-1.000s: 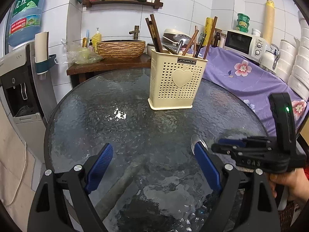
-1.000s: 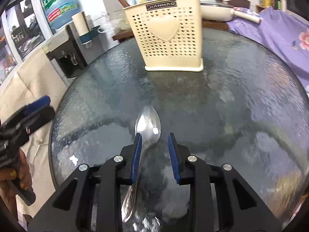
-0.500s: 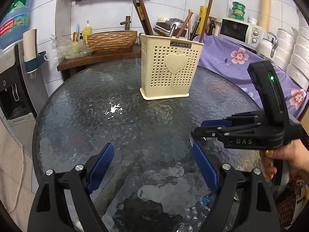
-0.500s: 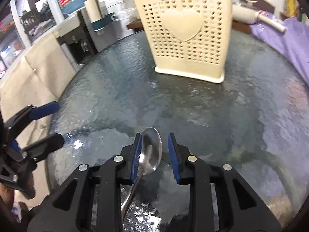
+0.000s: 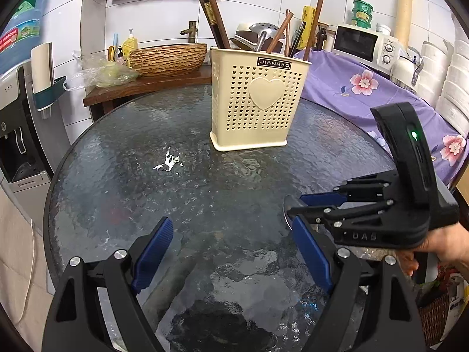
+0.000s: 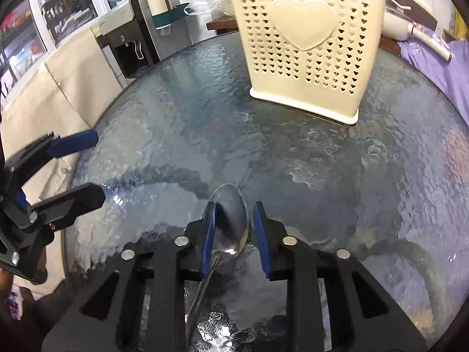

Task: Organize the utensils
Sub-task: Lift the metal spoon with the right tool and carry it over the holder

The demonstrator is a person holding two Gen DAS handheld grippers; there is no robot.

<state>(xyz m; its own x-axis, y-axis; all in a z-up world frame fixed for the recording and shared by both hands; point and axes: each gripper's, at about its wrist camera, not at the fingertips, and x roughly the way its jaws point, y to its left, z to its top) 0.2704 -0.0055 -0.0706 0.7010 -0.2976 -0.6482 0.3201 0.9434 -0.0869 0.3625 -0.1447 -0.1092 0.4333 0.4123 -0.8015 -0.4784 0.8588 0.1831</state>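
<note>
The spoon (image 6: 231, 220) lies on the round glass tabletop (image 6: 293, 158), bowl pointing toward the cream utensil holder (image 6: 304, 44) that stands upright farther back, well apart from it. The right gripper (image 6: 234, 234) is lowered over the spoon with one blue pad on each side of the bowl. Its jaws have just been closing and now stand narrow, with the spoon between them. The left pad looks to be at the bowl's edge, while a sliver of space shows on the right, so the pads do not yet seem to press from both sides. Straddling the widest part of the spoon probably gives the pads a firm place to bite, while the handle trails back under the gripper body.

The left gripper (image 5: 234, 252) hovers over bare glass just beside the right one, its jaws wide apart and holding nothing; it appears to be waiting clear of the pickup.

The holder already carries chopsticks (image 5: 215, 19) and a ladle (image 5: 262, 33), so the spoon looks like the last loose piece. The likely step in hand is grasping it, then carrying it to the holder.
</note>
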